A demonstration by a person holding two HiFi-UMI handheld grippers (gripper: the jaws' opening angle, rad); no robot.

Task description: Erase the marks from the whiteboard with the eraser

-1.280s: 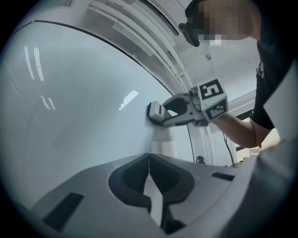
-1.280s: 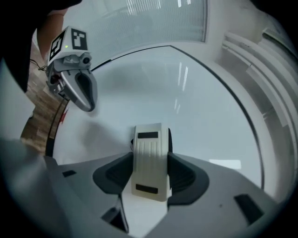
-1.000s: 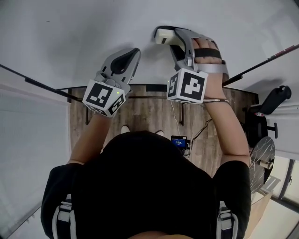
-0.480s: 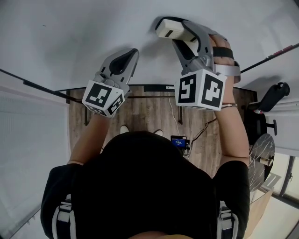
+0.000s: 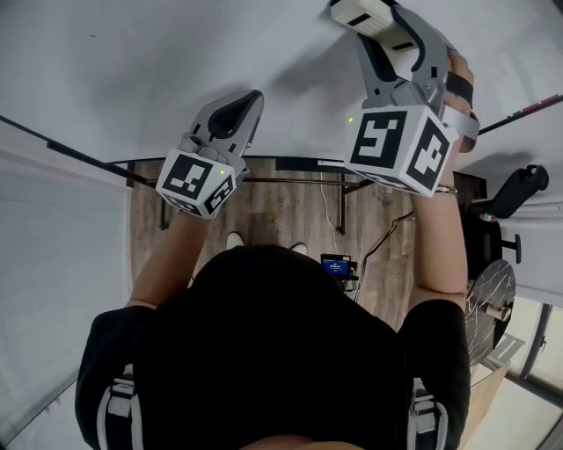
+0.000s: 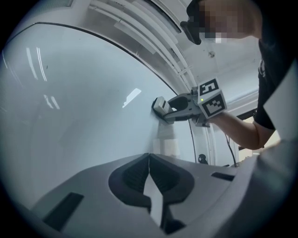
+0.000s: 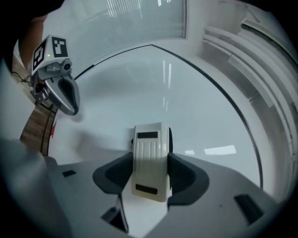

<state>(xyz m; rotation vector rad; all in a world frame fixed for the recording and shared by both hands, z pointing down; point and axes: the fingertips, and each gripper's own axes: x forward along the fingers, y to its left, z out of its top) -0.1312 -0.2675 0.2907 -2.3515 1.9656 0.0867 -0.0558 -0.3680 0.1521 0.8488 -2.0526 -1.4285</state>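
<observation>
The whiteboard (image 5: 132, 61) fills the top of the head view, with one tiny dark fleck (image 5: 91, 36) at its left. My right gripper (image 5: 376, 19) is shut on a cream eraser (image 5: 359, 12), whose face lies against the board at the frame's top edge. In the right gripper view the eraser (image 7: 150, 160) stands upright between both jaws, and the board (image 7: 186, 97) around it looks bare. My left gripper (image 5: 247, 102) is shut on nothing, its tip close to the board, below and left of the eraser. From the left gripper view (image 6: 149, 159) the eraser (image 6: 159, 106) shows pressed to the board.
The board's dark bottom edge (image 5: 290, 164) runs below both grippers. Under it lie a wooden floor (image 5: 264, 211), cables and a small device with a blue screen (image 5: 337, 266). A black office chair (image 5: 515, 189) stands at the right. Window blinds (image 7: 139, 18) are beyond the board.
My right gripper has carried the eraser up the board and a little to the right, to the top edge of the head view. The left gripper has stayed put.
</observation>
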